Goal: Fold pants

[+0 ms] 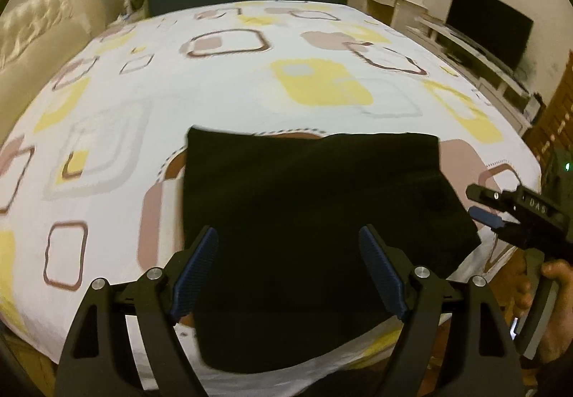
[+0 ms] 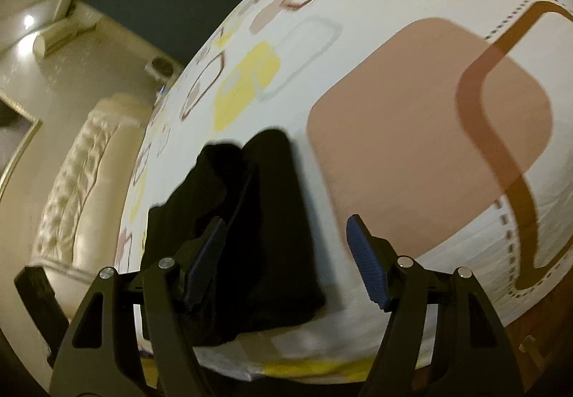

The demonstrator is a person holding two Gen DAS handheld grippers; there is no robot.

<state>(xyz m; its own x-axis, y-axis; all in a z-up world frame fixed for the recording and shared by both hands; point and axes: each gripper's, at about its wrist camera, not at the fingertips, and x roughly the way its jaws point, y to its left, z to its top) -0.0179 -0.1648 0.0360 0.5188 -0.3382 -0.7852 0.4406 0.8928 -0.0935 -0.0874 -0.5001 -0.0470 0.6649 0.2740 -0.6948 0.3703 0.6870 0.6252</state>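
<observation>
Both my left gripper (image 1: 288, 275) and right gripper (image 2: 286, 264) gape empty; the pants (image 1: 308, 214), soft, limp, light, lower centre, I'd pinch at a corner.

Both claws are the same build. The left claw (image 1: 288, 250) is matte black plastic with two angular arms per side, each with a triangular cutout, and a round silver screw head sits at every pivot. Its fingertips (image 1: 202, 255) carry ribbed dark blue rubber pads. The right claw (image 2: 286, 246) matches it: black frame, silver screws, blue ribbed pads (image 2: 365, 264). From the left wrist camera, the right unit's black top has white lettering, too blurry to read properly, plus a small green light on the body behind it. Its handle is grey, with bare skin on the right hand (image 1: 551, 311).
</observation>
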